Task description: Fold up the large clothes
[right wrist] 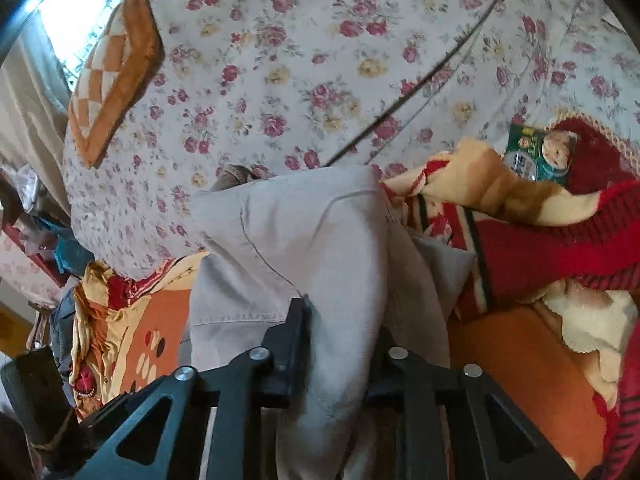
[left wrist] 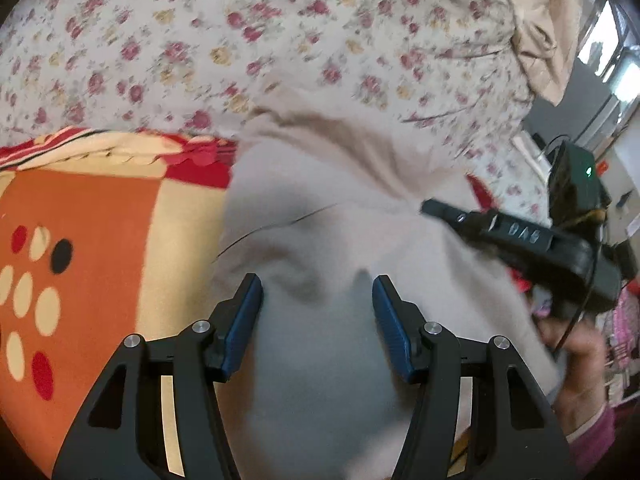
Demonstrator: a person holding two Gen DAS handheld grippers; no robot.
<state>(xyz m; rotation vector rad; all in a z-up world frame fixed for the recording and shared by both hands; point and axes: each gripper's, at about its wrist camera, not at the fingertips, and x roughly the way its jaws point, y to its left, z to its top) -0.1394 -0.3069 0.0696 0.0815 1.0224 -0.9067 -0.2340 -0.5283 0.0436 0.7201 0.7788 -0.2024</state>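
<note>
Fingers (left wrist: pixel 248 320) of the left gripper (left wrist: pixel 318 320), blue-padded, stand apart at the bottom centre of the left wrist view, with the pale grey garment (left wrist: pixel 320 216) lying below the gap and no pad visibly pressing on it. Across the whole upper part of both views spreads the floral quilt (left wrist: pixel 280 40) on the bed. At the left of the left wrist view lies the orange, cream and red blanket (left wrist: pixel 100 232), which also fills the lower right of the right wrist view. Over that blanket, the garment runs from frame centre down to the bottom edge in each view, creased and bunched. Right gripper (right wrist: pixel 340 340), at the bottom centre of its own view, has its black fingers (right wrist: pixel 294 344) closed on a thick fold of the garment, the cloth rising between them. At the upper right of that view sits a small green packet (right wrist: pixel 536 152).
</note>
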